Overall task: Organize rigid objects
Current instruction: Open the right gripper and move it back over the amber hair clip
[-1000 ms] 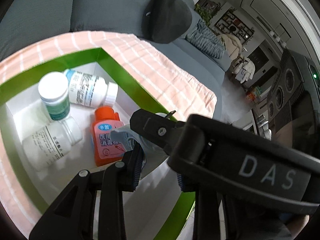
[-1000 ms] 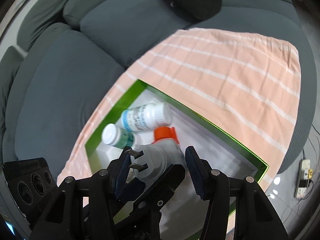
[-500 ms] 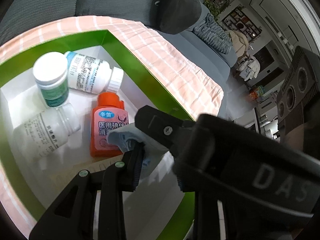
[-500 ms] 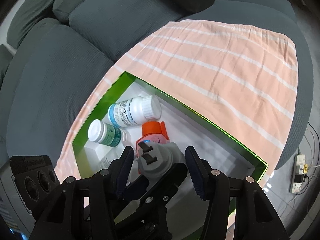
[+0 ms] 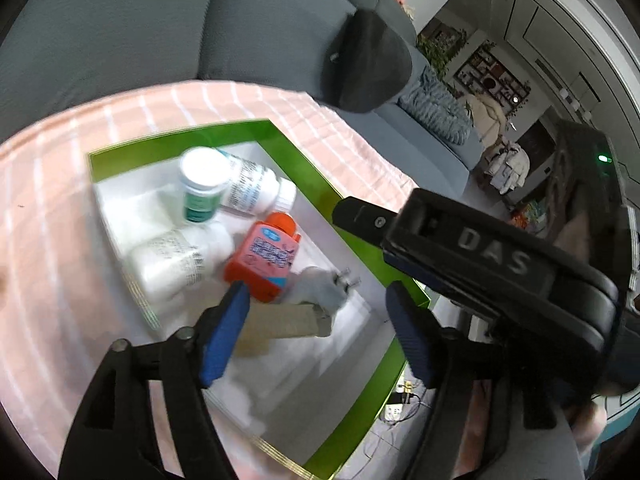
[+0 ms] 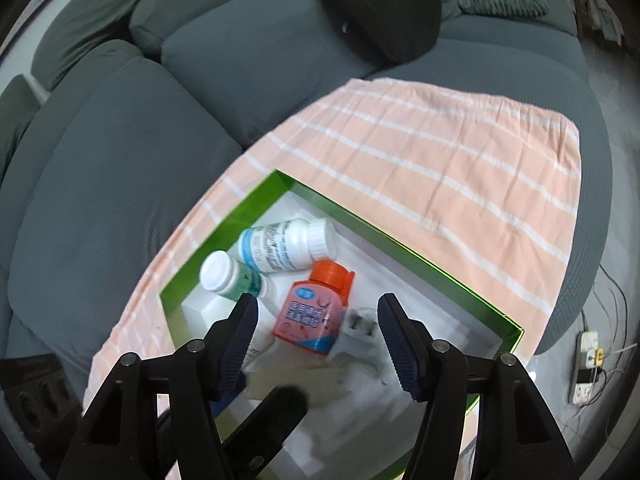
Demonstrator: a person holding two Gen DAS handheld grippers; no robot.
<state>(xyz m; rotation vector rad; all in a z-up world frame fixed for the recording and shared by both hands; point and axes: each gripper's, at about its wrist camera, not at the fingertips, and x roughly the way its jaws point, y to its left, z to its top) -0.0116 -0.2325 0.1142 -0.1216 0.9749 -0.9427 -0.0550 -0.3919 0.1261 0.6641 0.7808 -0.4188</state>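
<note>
Bottles and small hardware sit gathered in the green-rimmed shallow cardboard box with a white lining (image 6: 224, 232), which rests on the peach cloth with white stripes (image 6: 440, 160) spread over the grey sofa (image 6: 120, 160); the walls keep round things from rolling off the soft seat. Your right gripper (image 6: 318, 332) hangs spread wide and empty just above the grey plastic plug adapter with two metal prongs (image 6: 360, 332), which lies on the lining against the flat orange bottle with a pink label (image 6: 316, 312). Your left gripper (image 5: 316, 332) is likewise splayed open, holding nothing, over the beige rectangular block (image 5: 280, 322). Toward the far corner lie the white pill bottle with a blue-banded label (image 6: 284, 244), the green-labelled bottle with a white cap (image 6: 228, 276) and a white bottle (image 5: 180, 260), all packed close so space stays free nearer you.
</note>
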